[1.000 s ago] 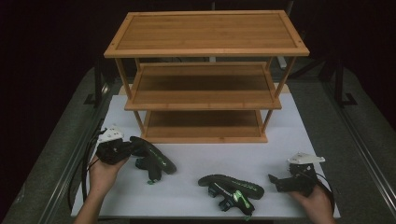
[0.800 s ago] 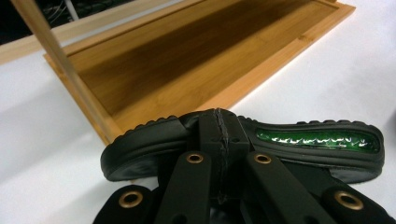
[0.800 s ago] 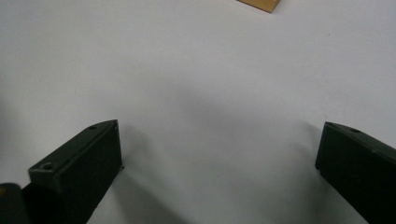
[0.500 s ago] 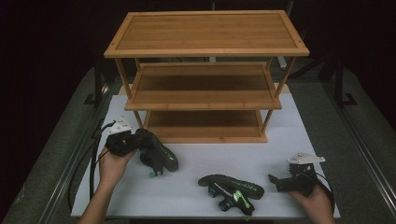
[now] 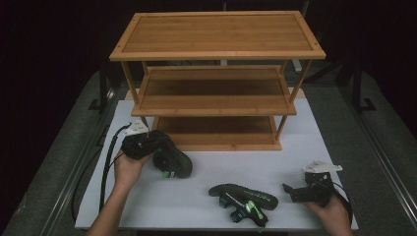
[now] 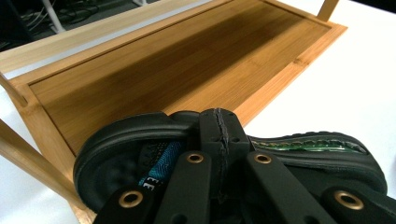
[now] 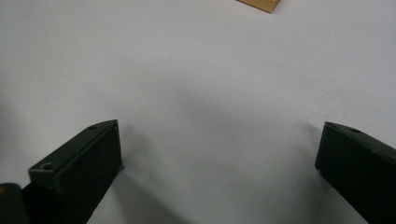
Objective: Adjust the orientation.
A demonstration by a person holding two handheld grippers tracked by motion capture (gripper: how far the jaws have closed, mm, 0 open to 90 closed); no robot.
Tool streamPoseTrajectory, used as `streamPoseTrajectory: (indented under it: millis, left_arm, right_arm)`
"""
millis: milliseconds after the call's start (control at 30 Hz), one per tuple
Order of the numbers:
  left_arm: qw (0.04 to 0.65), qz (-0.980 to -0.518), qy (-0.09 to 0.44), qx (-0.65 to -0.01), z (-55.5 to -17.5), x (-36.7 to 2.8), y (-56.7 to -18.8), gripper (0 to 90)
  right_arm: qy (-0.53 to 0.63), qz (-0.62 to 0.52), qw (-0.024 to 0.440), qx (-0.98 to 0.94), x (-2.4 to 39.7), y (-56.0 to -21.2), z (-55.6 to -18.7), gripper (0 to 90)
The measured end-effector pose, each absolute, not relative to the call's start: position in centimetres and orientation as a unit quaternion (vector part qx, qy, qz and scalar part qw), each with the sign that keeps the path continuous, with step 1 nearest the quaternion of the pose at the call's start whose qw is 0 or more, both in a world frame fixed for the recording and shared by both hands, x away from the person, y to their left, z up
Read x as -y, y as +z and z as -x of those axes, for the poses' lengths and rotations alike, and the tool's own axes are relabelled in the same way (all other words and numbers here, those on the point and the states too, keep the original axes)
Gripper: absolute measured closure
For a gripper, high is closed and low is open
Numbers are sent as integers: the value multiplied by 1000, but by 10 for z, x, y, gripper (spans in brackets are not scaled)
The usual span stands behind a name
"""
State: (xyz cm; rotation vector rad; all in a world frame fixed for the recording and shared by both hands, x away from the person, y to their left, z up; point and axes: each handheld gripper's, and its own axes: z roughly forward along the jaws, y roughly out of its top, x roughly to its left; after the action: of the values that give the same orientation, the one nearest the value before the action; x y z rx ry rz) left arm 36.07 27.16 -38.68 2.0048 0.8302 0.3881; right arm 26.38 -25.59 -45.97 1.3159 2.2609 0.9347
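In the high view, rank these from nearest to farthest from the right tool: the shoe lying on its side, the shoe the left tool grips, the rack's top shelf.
1. Shoe on its side, just left of the right tool, at the table's front.
2. Gripped shoe, front left, in the left tool.
3. Top shelf, up at the back.

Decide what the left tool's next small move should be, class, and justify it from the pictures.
Probably carry the shoe forward onto the rack's bottom shelf. The left tool is shut on the shoe's collar, the bare shelf lies just ahead of it, and the right tool rests open on the white table, away from the second shoe.
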Motion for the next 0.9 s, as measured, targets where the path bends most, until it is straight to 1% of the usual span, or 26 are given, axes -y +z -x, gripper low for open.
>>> streamPoseTrajectory:
  millis: [167, 433, 733, 833, 867, 900]
  left_arm:
    - [468, -803, 161, -333, -359, -274, -382, 900]
    - [465, -804, 159, -335, -358, -277, -381, 900]
    - [468, -814, 138, -314, -342, -265, -375, 900]
    - [474, -816, 124, -307, -336, -260, -373, 900]
    - [477, -815, 123, -306, -335, -258, -372, 881]
    - [478, -815, 118, -307, -334, -257, -372, 834]
  right_arm:
    - [331, -466, 181, -800, 256, -460, -264, 0]
    - [331, -466, 181, -800, 256, -460, -264, 0]
    - [331, -466, 181, -801, 256, -460, -264, 0]
    - [331, -467, 181, -800, 256, -460, -264, 0]
    - [331, -466, 181, -800, 256, -460, -264, 0]
    - [331, -467, 180, -800, 256, -460, -264, 0]
